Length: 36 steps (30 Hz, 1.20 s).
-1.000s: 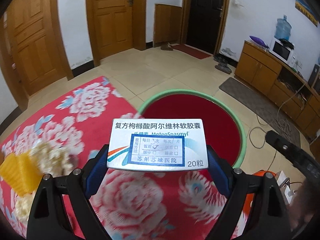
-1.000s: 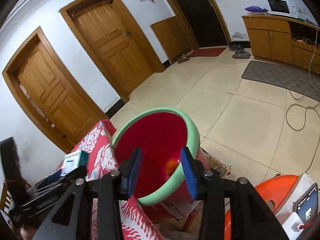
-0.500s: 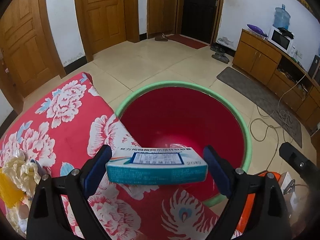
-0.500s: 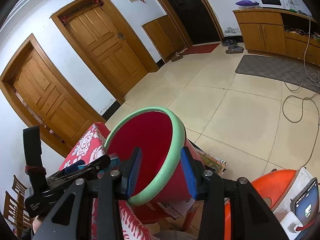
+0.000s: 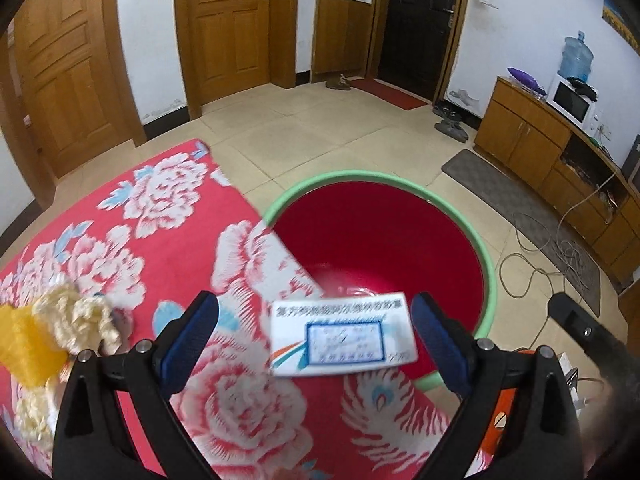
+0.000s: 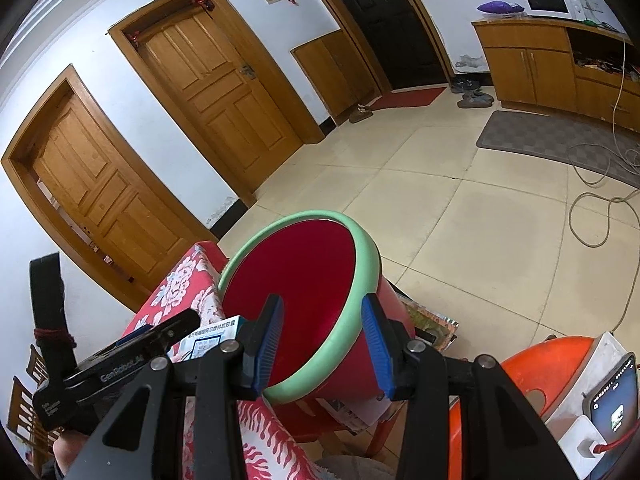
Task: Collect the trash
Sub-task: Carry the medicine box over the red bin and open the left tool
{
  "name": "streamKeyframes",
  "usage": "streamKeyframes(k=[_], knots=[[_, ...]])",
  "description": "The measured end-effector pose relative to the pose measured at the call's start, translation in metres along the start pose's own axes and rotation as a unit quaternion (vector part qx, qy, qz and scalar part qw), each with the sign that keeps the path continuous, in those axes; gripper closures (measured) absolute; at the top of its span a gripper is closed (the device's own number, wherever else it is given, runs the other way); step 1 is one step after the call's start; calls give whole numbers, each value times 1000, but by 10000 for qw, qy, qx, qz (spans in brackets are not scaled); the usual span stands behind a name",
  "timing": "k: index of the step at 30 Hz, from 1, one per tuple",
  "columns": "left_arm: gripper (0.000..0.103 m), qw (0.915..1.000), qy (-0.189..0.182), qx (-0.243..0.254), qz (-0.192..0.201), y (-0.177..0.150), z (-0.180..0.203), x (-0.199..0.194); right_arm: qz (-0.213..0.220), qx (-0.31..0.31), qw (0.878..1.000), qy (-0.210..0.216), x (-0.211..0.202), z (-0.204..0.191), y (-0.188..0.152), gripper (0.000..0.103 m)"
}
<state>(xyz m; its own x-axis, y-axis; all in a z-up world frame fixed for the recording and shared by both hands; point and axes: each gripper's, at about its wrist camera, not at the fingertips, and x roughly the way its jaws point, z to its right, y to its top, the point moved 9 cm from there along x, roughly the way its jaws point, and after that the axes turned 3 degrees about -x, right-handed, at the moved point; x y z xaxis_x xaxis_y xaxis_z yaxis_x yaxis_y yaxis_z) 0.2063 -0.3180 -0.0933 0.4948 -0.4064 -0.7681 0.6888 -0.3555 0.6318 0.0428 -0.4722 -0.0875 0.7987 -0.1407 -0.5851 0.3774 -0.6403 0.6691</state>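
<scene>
Left wrist view: the left gripper (image 5: 316, 338) is seen from behind, its two blue-padded fingers (image 5: 188, 330) spread wide. The jaws have just been opening. Between them the medicine box (image 5: 343, 335) is seen, white with a blue-framed label and printed characters, blurred and tilted slightly. A clear gap separates the box from the left pad; at the right pad contact cannot be told, so the box appears released rather than gripped. The box is placed over the near rim of the red bucket (image 5: 486, 264), partly over the bucket's red interior and partly over the floral tablecloth (image 5: 132, 236). The bucket, edged with a pale green rim, stands just beside the table's edge. Pale matter at the bucket's bottom is too blurred to identify. On the cloth at far left, a crumpled cream wad (image 5: 76, 312) is shown touching a yellow piece (image 5: 24, 344).

Right wrist view: the right gripper (image 6: 322, 344) is shown with its jaws set moderately apart, the green rim of the bucket (image 6: 360, 280) passing between the blue pads. Whether the pads press on the rim cannot be told. The bucket is seen tilted toward the table. At lower left, the left gripper (image 6: 120, 364) and the box (image 6: 212, 336) appear at the bucket's mouth. An orange stool (image 6: 536, 368) and a phone (image 6: 616, 404) are seen at lower right.
</scene>
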Motion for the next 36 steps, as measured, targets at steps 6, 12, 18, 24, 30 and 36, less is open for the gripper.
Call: streamKeyframes(k=[6, 12, 18, 24, 30, 36], knots=[[7, 9993, -103, -179, -321, -26, -8, 1, -15, -22, 10000, 49, -1, -4, -3, 58], [25, 9978, -49, -155, -641, -46, -7, 16, -67, -15, 10000, 72, 2, -4, -4, 58], [47, 9983, -48, 28, -578, -43, 0, 27, -83, 16, 10000, 42, 5, -2, -3, 58], [51, 9987, -338, 46, -371, -25, 14, 33, -108, 14, 9999, 17, 7, 0, -5, 58], [51, 9991, -374, 47, -177, -11, 17, 22, -116, 1, 9999, 3, 8, -1, -5, 58], [46, 9994, -279, -164, -148, -12, 1, 8, -117, -40, 9999, 43, 6, -5, -6, 58]])
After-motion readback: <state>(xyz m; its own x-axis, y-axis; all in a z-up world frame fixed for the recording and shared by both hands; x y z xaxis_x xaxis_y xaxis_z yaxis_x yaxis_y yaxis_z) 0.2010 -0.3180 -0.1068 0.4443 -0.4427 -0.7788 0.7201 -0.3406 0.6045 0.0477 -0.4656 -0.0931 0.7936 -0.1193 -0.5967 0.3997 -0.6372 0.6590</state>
